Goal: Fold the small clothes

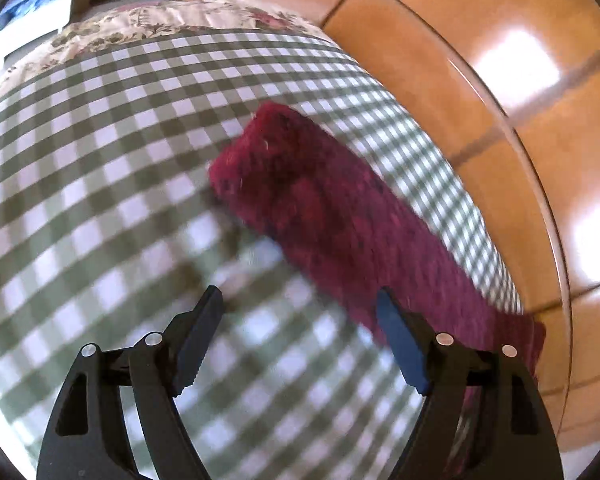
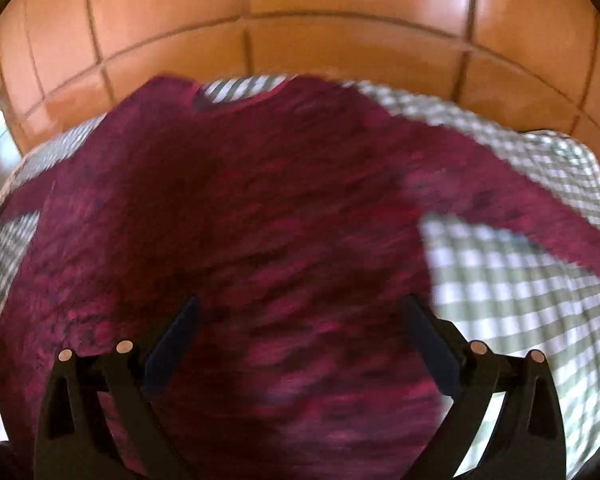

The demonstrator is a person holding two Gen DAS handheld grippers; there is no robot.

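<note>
A small dark red knitted sweater (image 2: 228,216) lies flat on a green-and-white checked cloth (image 2: 520,304). Its neck opening (image 2: 236,94) points to the far table edge and one sleeve (image 2: 512,196) stretches out to the right. My right gripper (image 2: 300,308) hovers over the sweater's body, open, with nothing pinched between its fingers. In the left wrist view one sleeve (image 1: 320,204) runs diagonally across the cloth (image 1: 100,160). My left gripper (image 1: 300,300) is open above the cloth, its right finger (image 1: 400,344) over the sleeve's edge, holding nothing.
The table (image 1: 380,92) ends close behind the sweater, with orange floor tiles (image 2: 300,12) beyond. A flowered fabric (image 1: 172,20) lies at the cloth's far end in the left wrist view. Both views are motion-blurred.
</note>
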